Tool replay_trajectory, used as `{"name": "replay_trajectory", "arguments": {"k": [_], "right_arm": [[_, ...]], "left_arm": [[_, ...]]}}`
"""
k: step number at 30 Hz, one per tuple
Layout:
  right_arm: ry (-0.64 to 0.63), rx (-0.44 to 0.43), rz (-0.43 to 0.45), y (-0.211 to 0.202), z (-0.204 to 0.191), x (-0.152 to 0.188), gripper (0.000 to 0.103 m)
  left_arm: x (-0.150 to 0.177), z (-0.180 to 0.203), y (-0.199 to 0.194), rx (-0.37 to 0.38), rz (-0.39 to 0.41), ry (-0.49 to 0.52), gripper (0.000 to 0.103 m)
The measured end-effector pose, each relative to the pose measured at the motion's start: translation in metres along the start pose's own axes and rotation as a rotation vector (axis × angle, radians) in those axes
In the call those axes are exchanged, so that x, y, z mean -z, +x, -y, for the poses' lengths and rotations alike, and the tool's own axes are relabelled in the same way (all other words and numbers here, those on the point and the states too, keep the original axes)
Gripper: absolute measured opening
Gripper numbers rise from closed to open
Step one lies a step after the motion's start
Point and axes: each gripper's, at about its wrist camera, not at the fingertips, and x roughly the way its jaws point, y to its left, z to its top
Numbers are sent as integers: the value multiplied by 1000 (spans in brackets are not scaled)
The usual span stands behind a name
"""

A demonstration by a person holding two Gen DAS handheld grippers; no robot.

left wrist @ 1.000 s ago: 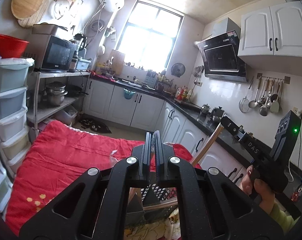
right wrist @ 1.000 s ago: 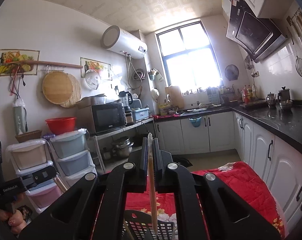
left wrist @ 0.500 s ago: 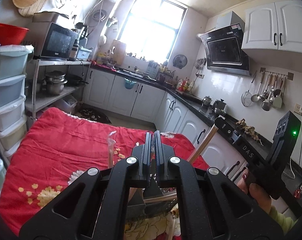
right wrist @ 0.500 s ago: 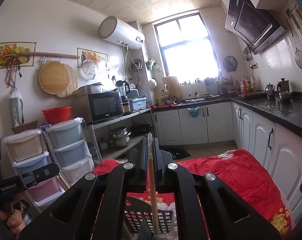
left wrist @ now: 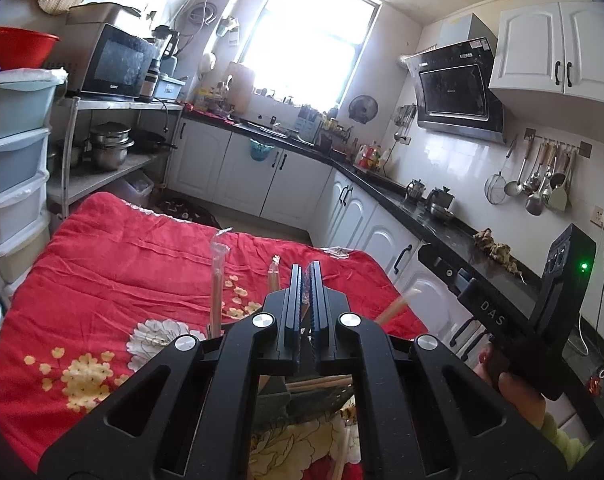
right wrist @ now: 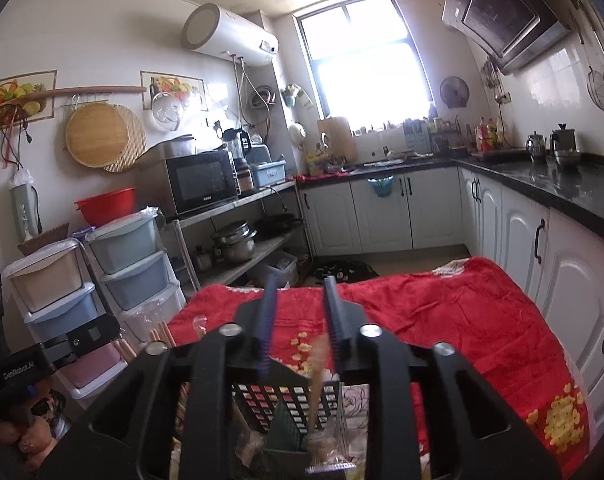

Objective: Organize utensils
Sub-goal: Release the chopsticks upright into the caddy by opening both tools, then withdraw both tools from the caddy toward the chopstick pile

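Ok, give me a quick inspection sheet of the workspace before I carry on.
Surface: red floral cloth, rumpled.
Job's things: black basket below right tongs; blurred wooden stick standing in it; wrapped sticks upright, bases hidden.
Clutter: clear wrapper at cloth's far edge.
Grippers: left tongs shut, nothing seen between; right tongs have just been opening, stick between but not pinched.
Cables: cord below wall socket.
Surroundings: kitchen counter, drawers.
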Motion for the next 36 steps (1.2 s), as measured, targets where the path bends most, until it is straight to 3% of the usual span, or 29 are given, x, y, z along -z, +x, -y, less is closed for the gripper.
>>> {"name": "replay_trajectory", "arguments": {"k": [5, 7, 9, 16, 23, 30, 36], "right_arm": [[14, -1, -7, -8, 2, 1, 34], [21, -2, -8, -13, 3, 0, 36], [21, -1, -12, -17, 3, 1, 40], [11, -3, -24, -31, 5, 5, 48], [11, -10, -21, -45, 3, 7, 58], [11, -21, -21, -61, 0, 7, 69], [21, -30, -20, -72, -2, 8, 71]], "left_arm": [[3, -2, -1, -4, -7, -11, 3], [4, -3, -2, -6, -7, -17, 13], [5, -4, -4, -8, -7, -25, 31], [4, -2, -17, -42, 24, -9, 53], [2, 3, -32, -60, 49, -4, 92], [2, 4, -48, -57, 64, -23, 92], [6, 3, -58, -58, 61, -34, 92]]}}
